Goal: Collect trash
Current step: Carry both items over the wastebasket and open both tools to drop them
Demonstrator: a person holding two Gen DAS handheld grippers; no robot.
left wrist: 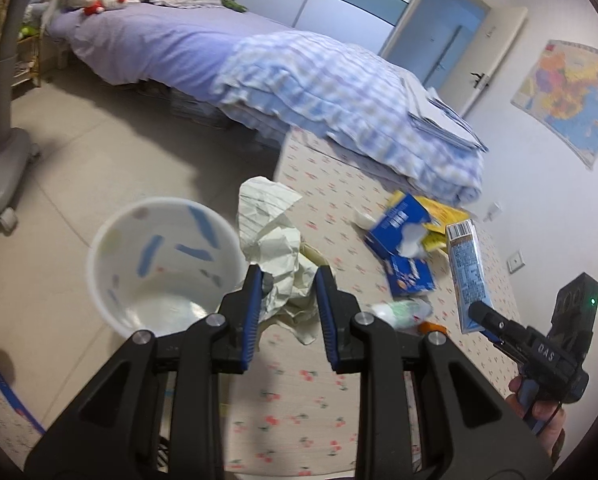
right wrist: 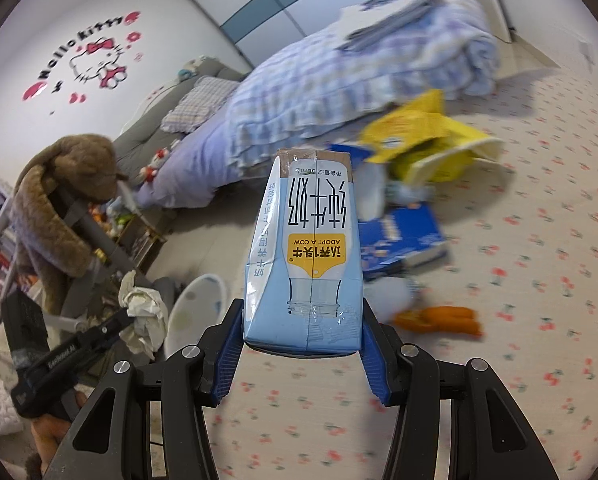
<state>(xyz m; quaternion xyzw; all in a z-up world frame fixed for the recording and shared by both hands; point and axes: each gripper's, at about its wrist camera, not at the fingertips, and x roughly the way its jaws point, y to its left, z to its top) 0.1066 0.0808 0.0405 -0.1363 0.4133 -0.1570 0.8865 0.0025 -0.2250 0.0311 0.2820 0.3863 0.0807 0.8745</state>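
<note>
My left gripper is shut on a crumpled pale paper, held beside the white trash bin on the floor. My right gripper is shut on a light blue milk carton, held upright above the floral mat. The carton also shows in the left wrist view, and the paper in the right wrist view. On the mat lie a blue box, a yellow package, an orange wrapper and a white-green wrapper.
A bed with a checked quilt stands behind the mat. A grey wheeled stand is at the left. A brown plush toy hangs near shelves. A map hangs on the right wall.
</note>
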